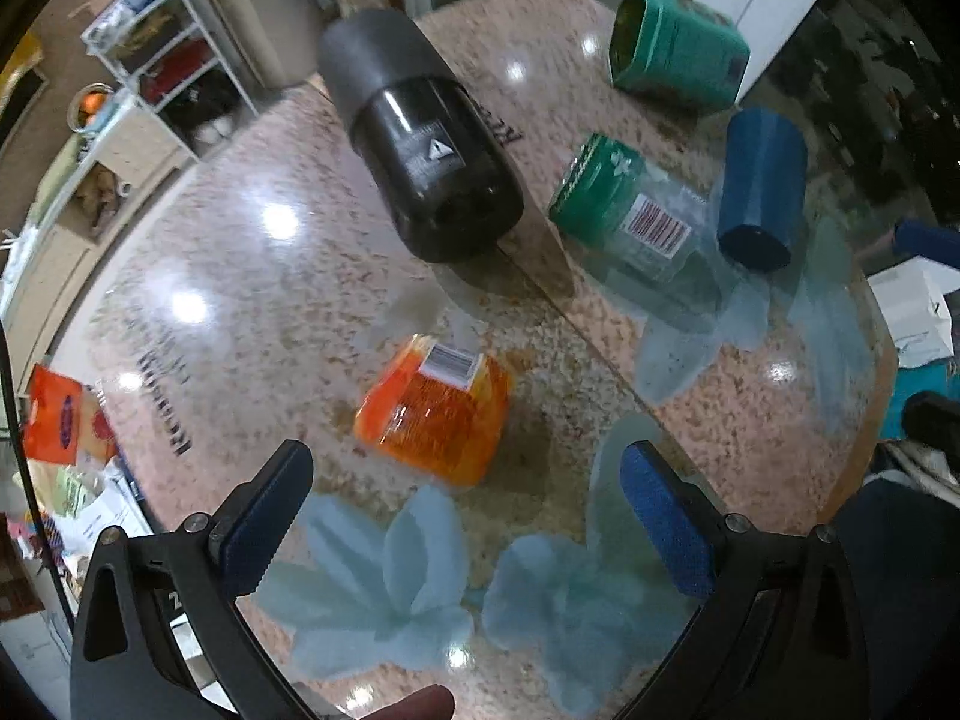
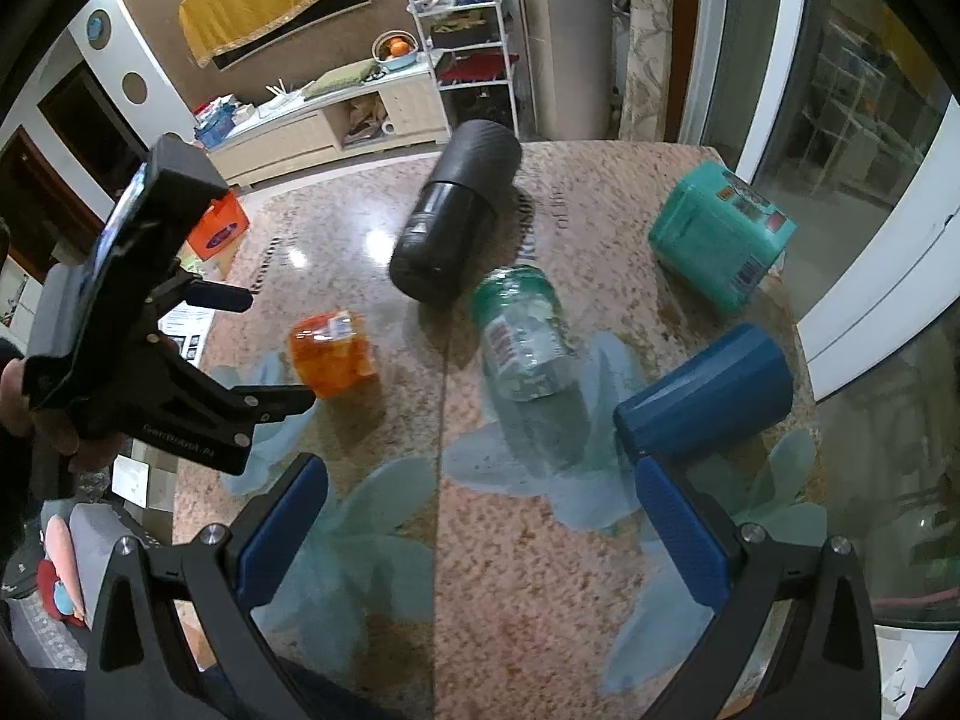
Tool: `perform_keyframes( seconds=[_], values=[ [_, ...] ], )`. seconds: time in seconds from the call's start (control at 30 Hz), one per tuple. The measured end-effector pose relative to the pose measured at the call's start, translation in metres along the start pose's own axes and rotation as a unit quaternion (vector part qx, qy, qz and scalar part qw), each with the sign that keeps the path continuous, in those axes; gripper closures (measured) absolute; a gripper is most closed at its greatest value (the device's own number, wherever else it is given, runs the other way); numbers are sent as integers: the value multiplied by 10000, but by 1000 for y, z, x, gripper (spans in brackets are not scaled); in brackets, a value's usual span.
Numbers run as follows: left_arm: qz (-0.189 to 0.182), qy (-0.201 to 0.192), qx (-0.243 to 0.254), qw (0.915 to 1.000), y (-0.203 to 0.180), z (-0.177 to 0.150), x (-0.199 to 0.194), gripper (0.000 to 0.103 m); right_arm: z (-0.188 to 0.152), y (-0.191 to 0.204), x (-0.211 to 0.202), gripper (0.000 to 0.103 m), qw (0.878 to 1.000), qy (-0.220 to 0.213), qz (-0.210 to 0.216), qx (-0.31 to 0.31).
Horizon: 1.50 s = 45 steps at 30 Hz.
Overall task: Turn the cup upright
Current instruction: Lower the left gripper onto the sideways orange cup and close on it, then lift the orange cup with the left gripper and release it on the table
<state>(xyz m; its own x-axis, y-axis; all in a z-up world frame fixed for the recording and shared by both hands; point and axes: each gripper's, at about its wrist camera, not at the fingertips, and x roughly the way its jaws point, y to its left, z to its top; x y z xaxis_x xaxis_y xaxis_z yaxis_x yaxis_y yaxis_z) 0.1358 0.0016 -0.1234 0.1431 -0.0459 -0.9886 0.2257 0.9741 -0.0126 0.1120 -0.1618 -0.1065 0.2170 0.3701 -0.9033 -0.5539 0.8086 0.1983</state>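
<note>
My left tongs (image 1: 465,516) are spread wide and hold nothing, hovering over the speckled surface (image 1: 252,300) with its pale blue flower print. Just past them lies an orange pack (image 1: 435,414), barcode up. My right tongs (image 2: 480,531) are spread wide too, also empty, low over the surface (image 2: 528,570); in their view my left tongs (image 2: 240,354) show at the left edge, near the orange pack (image 2: 333,354).

The cup (image 2: 705,393), blue, lies on its side just beyond my right finger (image 2: 684,534), which I cannot tell is touching it or not; its closed base points toward me. From the left view the cup (image 1: 762,189) sits at the right, beside a clear jar (image 1: 636,228) with a green lid, also on its side. Between pack and jar, further out, a black cylinder (image 1: 414,138) lies tipped over. Farthest, a teal tub (image 1: 678,48) lies on its side near the surface's far edge
</note>
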Motion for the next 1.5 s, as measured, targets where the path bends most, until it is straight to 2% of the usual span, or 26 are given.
perform_keyframes(
  seconds=[0.33,0.67,0.8,0.97,1.03,1.33,1.5],
  values=[
    [160,928,333,9950,10,16,67,0,9,-28,19,0,9997,185,82,152],
    [138,1298,301,9910,30,33,101,0,11,-37,30,0,9989,292,202,301],
    [8,1317,298,9908,32,41,118,12,11,-40,30,0,9987,282,170,387],
    [62,1254,209,9919,37,33,130,22,11,-41,31,0,9983,307,141,466],
    [62,1285,116,9916,38,30,128,31,11,-39,30,0,9984,297,136,466],
    [-287,1094,-351,9930,51,8,122,32,10,-26,26,0,9989,216,121,403],
    [-303,824,-533,9947,54,-13,96,32,8,-17,15,0,9992,101,57,383]
  ],
)
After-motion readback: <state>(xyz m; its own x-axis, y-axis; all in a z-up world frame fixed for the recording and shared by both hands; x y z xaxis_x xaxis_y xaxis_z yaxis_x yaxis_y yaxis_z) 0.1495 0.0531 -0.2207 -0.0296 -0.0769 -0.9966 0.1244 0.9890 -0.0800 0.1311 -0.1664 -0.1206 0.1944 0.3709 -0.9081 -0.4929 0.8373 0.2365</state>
